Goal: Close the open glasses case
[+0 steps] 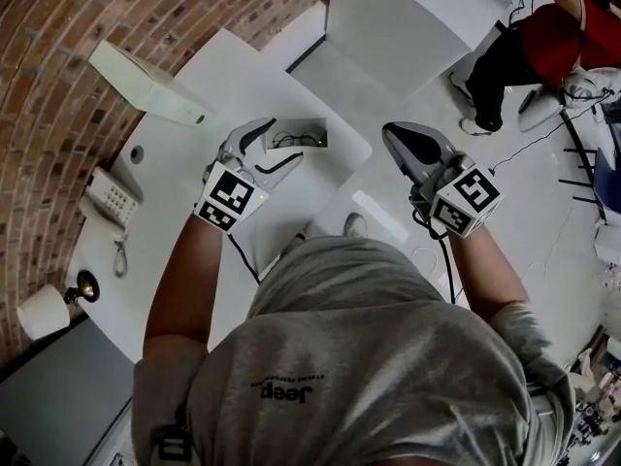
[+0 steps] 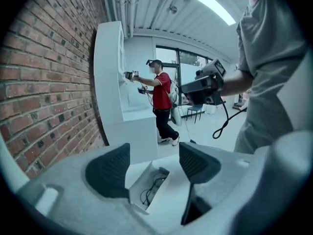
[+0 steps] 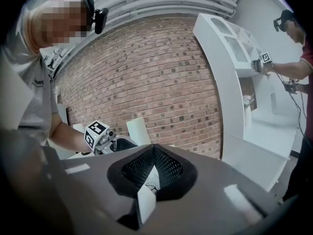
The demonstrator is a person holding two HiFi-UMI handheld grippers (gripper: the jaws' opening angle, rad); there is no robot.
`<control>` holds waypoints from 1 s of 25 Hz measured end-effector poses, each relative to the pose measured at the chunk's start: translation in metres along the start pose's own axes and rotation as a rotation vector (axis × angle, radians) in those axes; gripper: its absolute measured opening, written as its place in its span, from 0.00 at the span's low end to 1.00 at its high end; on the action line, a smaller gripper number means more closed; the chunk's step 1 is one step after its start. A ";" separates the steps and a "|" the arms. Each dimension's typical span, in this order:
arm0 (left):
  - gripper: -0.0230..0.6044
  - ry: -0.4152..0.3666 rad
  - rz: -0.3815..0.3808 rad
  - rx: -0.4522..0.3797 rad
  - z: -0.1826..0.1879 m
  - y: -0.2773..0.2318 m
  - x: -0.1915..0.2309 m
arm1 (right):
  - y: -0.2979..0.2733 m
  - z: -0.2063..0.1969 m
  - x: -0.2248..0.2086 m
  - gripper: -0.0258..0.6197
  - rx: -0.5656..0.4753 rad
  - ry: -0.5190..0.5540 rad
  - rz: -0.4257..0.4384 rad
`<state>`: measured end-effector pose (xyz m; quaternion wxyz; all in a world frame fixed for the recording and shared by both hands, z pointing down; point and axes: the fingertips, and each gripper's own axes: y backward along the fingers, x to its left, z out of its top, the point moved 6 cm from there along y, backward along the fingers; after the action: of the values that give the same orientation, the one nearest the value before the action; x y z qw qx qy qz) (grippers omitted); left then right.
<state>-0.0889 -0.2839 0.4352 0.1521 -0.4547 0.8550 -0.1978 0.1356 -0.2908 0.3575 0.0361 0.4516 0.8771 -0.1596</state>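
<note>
I cannot make out a glasses case in any view. My left gripper (image 1: 287, 140) hovers over the white table (image 1: 233, 76) with its jaws open and nothing between them. Through the gap in the left gripper view (image 2: 154, 153) I see a rectangular recess (image 2: 152, 186) in the tabletop with dark cables in it; the same recess (image 1: 301, 136) lies just beyond the fingertips in the head view. My right gripper (image 1: 391, 132) is held off the table's right edge, above the floor. Its dark pads (image 3: 168, 168) meet at the tip, shut on nothing.
A white wedge-shaped box (image 1: 146, 85) lies at the table's far left, a telephone (image 1: 110, 198) and a paper roll (image 1: 43, 312) nearer along the brick wall. A person in red (image 1: 553, 37) stands by a white shelf unit (image 2: 110, 82). Cables trail on the floor at right.
</note>
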 end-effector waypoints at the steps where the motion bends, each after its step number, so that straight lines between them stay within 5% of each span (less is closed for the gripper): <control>1: 0.54 -0.013 -0.006 0.016 -0.006 -0.004 0.003 | -0.004 -0.002 0.000 0.05 0.006 -0.002 0.003; 15: 0.68 -0.133 -0.064 0.228 -0.097 -0.057 0.029 | -0.046 -0.026 -0.007 0.05 0.045 -0.018 0.011; 25: 0.71 -0.200 -0.093 0.288 -0.137 -0.083 0.040 | -0.059 -0.047 -0.007 0.05 0.067 -0.044 -0.002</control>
<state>-0.1115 -0.3325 0.5919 0.2906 -0.4849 0.7764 -0.2786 0.0966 -0.3133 0.4184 0.0403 0.4480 0.8707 -0.1990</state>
